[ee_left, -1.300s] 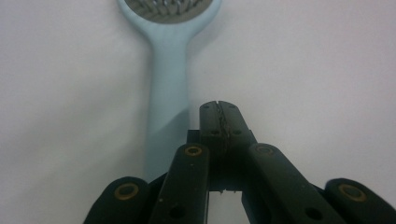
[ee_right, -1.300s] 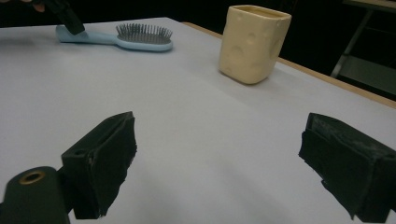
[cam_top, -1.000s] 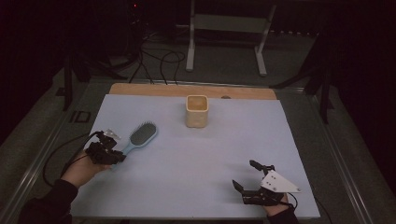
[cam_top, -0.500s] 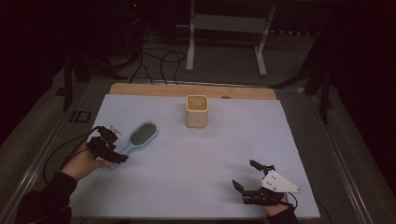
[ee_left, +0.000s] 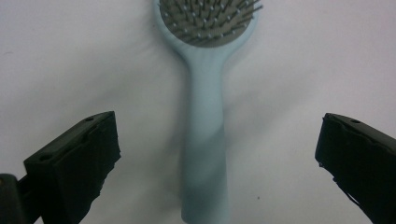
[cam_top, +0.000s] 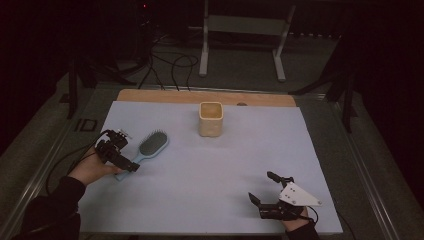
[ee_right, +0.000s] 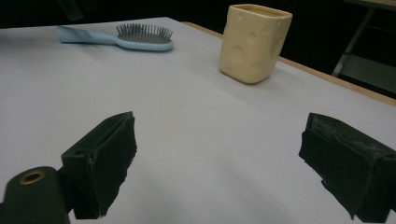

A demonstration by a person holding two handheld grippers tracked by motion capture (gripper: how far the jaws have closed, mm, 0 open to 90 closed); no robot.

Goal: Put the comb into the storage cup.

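Hairbrush [cam_top: 150,145] lies bristles-up on the table [cam_top: 210,175] at about 9 o'clock from centre, handle toward the left gripper [cam_top: 125,162], whose jaws have just been opening and now stand spread either side of the handle without touching it. Judged light, rigid, smooth plastic; grip mid-handle, clear of the bristles. Right gripper [cam_top: 261,188] rests spread at 5 o'clock, holding nothing.

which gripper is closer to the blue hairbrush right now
Left. The left gripper sits at the handle end of the hairbrush, jaws wide open on either side of the handle without touching it. The right gripper rests far across the mat near the table's front edge.
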